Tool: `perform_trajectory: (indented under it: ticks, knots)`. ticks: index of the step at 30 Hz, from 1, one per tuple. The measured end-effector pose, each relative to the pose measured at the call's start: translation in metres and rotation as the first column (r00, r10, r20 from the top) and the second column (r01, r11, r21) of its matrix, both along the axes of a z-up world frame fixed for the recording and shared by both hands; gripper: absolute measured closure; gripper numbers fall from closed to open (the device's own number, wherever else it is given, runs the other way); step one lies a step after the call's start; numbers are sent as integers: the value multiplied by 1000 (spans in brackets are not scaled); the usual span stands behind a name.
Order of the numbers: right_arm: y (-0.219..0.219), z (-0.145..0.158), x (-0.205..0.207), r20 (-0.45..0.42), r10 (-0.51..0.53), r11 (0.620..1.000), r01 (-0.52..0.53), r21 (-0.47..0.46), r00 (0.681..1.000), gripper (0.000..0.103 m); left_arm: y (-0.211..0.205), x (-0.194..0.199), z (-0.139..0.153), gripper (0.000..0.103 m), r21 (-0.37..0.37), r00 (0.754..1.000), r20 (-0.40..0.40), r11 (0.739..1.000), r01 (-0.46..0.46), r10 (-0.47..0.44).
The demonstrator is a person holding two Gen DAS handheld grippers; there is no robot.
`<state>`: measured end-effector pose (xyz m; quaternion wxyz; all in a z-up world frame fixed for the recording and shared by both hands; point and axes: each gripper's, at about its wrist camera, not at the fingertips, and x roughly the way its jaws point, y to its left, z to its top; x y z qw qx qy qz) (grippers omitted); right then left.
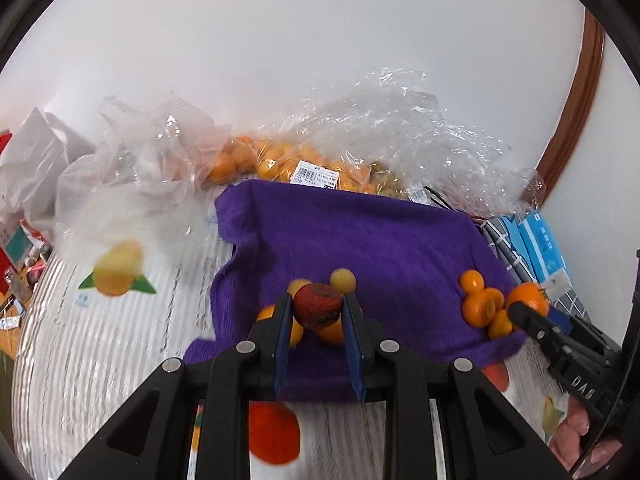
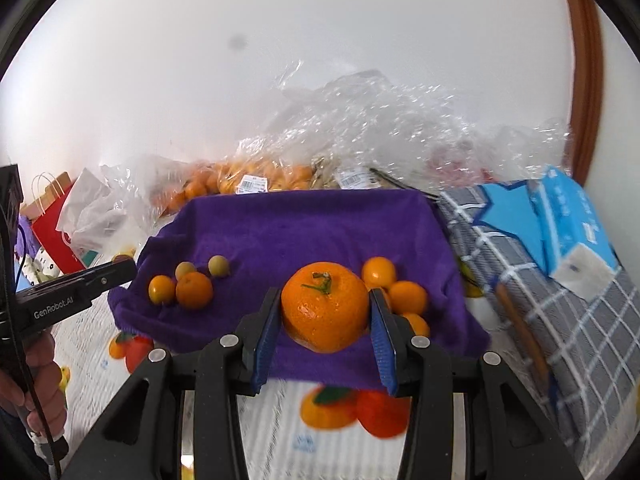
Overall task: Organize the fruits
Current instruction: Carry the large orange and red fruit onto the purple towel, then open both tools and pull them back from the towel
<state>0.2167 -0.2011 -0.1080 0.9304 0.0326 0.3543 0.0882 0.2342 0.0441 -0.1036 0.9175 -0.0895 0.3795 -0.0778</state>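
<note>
My left gripper [image 1: 316, 306] is shut on a dark red fruit [image 1: 317, 306] and holds it over the near edge of the purple cloth [image 1: 360, 232]. Small orange and pale yellow-green fruits [image 1: 342, 280] lie just behind it. My right gripper [image 2: 325, 310] is shut on a large orange mandarin [image 2: 325, 306] with a green stem, above the purple cloth [image 2: 304, 228]. A cluster of small oranges [image 2: 404, 296] lies to its right, and another small group [image 2: 194, 290] to its left. The right gripper also shows in the left wrist view [image 1: 532, 316], beside the right cluster [image 1: 480, 304].
Clear plastic bags of oranges [image 1: 280, 164] lie crumpled behind the cloth against the white wall. A checked cloth with a blue tissue pack [image 2: 568, 216] lies at the right. White bags [image 1: 36, 160] and a red paper bag [image 2: 52, 220] stand at the left. The tablecloth [image 1: 120, 320] has printed fruit.
</note>
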Motion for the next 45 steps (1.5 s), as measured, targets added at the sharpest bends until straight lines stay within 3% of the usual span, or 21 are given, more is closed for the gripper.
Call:
perform_trajectory:
  ticks: [8, 16, 27, 29, 32, 35, 40, 45]
  knots:
    - [13, -34, 30, -82, 26, 1000, -27, -5, 996, 61, -7, 20, -24, 79, 3, 999, -52, 1000, 16, -16]
    - [22, -50, 38, -116, 39, 999, -40, -12, 992, 61, -6, 22, -27, 79, 11, 999, -48, 1000, 14, -14]
    - [25, -53, 34, -129, 34, 998, -39, -40, 991, 60, -10, 13, -28, 77, 3, 998, -43, 999, 38, -37]
    - [24, -50, 32, -135, 30, 999, -35, -35, 990, 60, -10, 12, -25, 71, 11, 998, -60, 1000, 28, -28]
    - [23, -36, 19, -110, 25, 999, -29, -33, 994, 60, -8, 2, -16, 70, 6, 999, -51, 1000, 14, -14]
    - [23, -19, 2, -74, 14, 999, -18, -47, 997, 54, -8, -12, -4, 62, 15, 1000, -29, 1000, 7, -7]
    - [24, 21, -38, -6, -30, 995, 29, -93, 1000, 42, -15, -48, 21, 59, 59, 1000, 21, 998, 4, -5]
    - [21, 49, -77, 11, -69, 991, 70, -114, 998, 42, -20, -85, 46, 44, 64, 999, 46, 998, -14, 11]
